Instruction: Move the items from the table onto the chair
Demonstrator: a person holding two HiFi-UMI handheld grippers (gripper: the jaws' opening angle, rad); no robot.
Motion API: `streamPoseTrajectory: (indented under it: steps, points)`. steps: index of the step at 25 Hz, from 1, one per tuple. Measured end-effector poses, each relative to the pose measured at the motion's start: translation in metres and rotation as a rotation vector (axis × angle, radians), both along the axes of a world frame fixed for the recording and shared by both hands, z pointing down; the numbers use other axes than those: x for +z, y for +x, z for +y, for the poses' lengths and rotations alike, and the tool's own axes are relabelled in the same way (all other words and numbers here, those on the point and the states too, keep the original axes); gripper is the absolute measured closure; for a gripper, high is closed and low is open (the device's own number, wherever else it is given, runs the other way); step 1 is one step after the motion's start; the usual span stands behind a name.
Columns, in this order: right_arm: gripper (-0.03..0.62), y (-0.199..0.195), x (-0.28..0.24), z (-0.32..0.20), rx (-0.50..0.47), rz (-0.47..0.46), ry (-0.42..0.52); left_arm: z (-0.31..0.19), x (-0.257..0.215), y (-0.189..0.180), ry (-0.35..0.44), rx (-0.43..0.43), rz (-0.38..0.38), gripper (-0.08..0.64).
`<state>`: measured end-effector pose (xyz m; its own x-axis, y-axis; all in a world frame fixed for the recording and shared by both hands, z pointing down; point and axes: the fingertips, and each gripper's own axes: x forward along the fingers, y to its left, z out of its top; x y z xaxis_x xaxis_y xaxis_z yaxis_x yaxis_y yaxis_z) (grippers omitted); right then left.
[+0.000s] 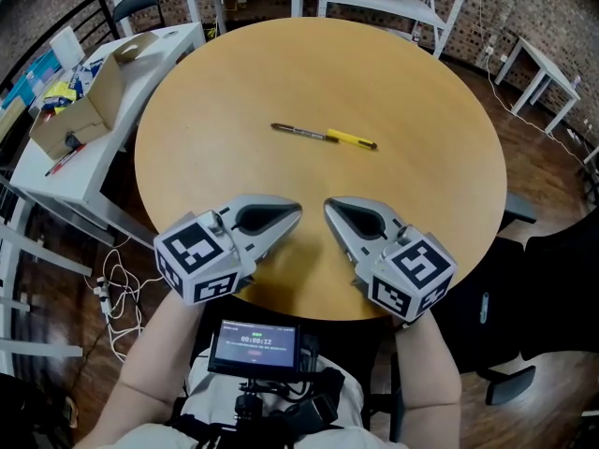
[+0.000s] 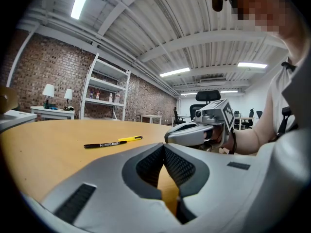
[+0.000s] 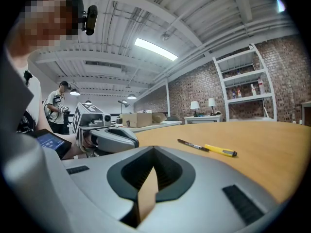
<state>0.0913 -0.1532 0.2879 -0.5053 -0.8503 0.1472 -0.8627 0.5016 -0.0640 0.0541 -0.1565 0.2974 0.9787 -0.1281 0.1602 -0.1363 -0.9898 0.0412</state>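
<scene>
Closest to the head camera, a small screen unit (image 1: 255, 347) is worn at the person's chest. Just beyond it the left gripper (image 1: 298, 210) and the right gripper (image 1: 328, 204) are held over the 6 o'clock edge of the round wooden surface (image 1: 215, 92). Both grippers are noted with jaws brought together and nothing between them. No item has been taken up yet. A black pen (image 1: 304, 133) and a yellow pen-like item (image 1: 351, 139) are found near the centre of the surface, at 12 o'clock from the grippers. They lie end to end, the yellow one at 3 o'clock of the black; whether their ends touch cannot be told. A dark office chair (image 1: 552, 279) is seen at 4 o'clock of the surface. Both items are judged light, stiff and slim, with smooth barrels likely to roll or slip under a glancing contact. Each lies flat and low, so a steep approach is advised. Hold is best taken across the barrel at mid-length, one item per gripper, with the jaws opened only slightly wider than the barrel.
</scene>
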Motion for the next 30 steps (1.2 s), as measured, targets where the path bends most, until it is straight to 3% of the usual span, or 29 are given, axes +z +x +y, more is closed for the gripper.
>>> streamPoseTrajectory:
  steps: [16, 24, 26, 28, 30]
  points:
    - [0.586, 0.005, -0.004, 0.004, -0.023, 0.007, -0.001, 0.004, -0.004, 0.008, 0.007, 0.003, 0.006, 0.551]
    - [0.581, 0.021, -0.028, -0.019, -0.039, 0.177, -0.016, 0.000, -0.003, 0.002, 0.002, 0.007, 0.003, 0.551]
    - [0.576, 0.033, -0.032, -0.030, -0.050, 0.250, -0.040, 0.000, -0.003, 0.002, 0.005, 0.008, 0.003, 0.551]
    - [0.518, 0.045, -0.032, -0.042, -0.065, 0.347, -0.064, 0.000, -0.002, 0.002, 0.007, 0.008, 0.002, 0.551]
    - [0.503, 0.059, -0.026, -0.055, -0.068, 0.446, -0.094, 0.002, 0.000, 0.001, 0.003, 0.011, -0.008, 0.551]
